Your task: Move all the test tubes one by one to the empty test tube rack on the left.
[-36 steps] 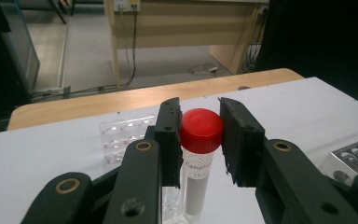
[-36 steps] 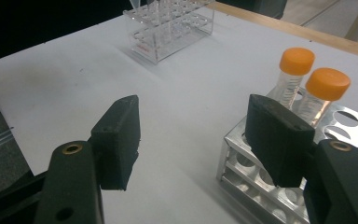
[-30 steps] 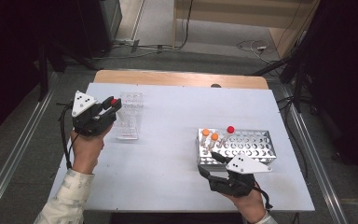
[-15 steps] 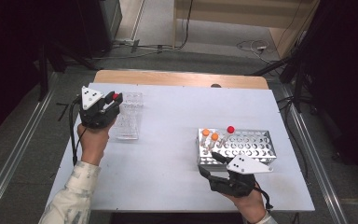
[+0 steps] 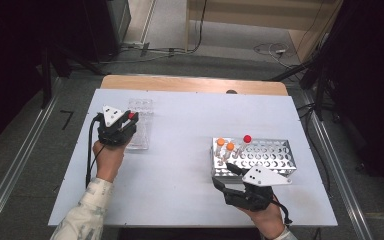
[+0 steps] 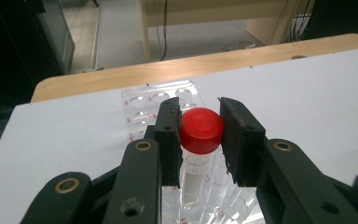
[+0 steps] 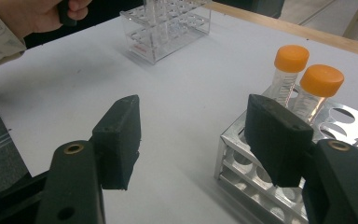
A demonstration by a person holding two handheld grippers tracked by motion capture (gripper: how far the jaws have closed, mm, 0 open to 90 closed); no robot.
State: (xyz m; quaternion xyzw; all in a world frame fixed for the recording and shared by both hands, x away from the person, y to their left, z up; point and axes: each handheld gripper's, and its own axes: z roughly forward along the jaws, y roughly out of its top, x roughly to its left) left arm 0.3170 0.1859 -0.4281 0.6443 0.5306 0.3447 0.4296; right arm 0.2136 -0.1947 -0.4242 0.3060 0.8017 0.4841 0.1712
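My left gripper (image 5: 130, 118) hangs over the clear plastic rack (image 5: 141, 131) at the table's left, shut on a red-capped tube (image 5: 131, 116). In the left gripper view the jaws press the red cap (image 6: 201, 129) from both sides, and the tube's lower end stands among the clear rack's (image 6: 140, 102) wells. My right gripper (image 5: 227, 176) is open at the near left corner of the metal rack (image 5: 275, 150), with nothing between its jaws (image 7: 196, 121). Two orange-capped tubes (image 7: 292, 58) and a second red-capped tube (image 5: 247, 138) stand in that metal rack (image 7: 242, 158).
White tabletop (image 5: 180, 165) lies bare between the two racks. A wooden strip (image 5: 195, 84) runs along the far edge. The other hand and its sleeve (image 7: 9, 23) appear beside the clear rack (image 7: 168, 28) in the right gripper view. Metal rails border the table.
My left gripper has shifted a little to the right and nearer over the clear rack, with the red-capped tube still in it. The right gripper has stayed put.
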